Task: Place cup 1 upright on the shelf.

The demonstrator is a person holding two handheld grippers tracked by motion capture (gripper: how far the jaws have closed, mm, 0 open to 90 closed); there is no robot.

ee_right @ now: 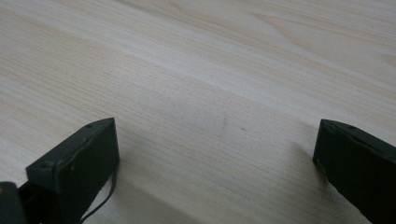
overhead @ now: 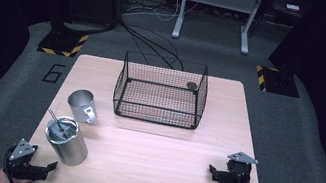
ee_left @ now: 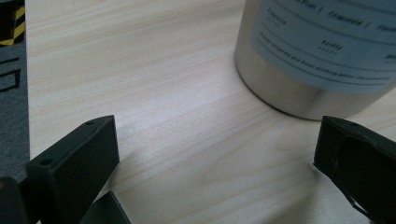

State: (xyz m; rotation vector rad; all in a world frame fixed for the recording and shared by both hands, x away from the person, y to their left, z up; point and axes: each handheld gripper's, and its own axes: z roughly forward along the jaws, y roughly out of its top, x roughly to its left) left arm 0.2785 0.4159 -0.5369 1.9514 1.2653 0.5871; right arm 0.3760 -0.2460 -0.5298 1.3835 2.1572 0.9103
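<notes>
A light wooden table [overhead: 149, 160] is set on grey carpet [overhead: 303, 147]. Black cables [overhead: 150, 38] are trailed across it towards a grey metal stand [overhead: 217, 4]; dark surroundings are seen.

Room: dark around the lit table [overhead: 149, 155]; light from above.
Sharpness: high view soft, grainy.
Glare: pale sheen on the tall can [ee_left: 299, 88] ahead of the left claw [ee_left: 217, 154].
Shadows: soft, under each jaw.
Focus: jaws slightly blurred; label print unreadable.
</notes>
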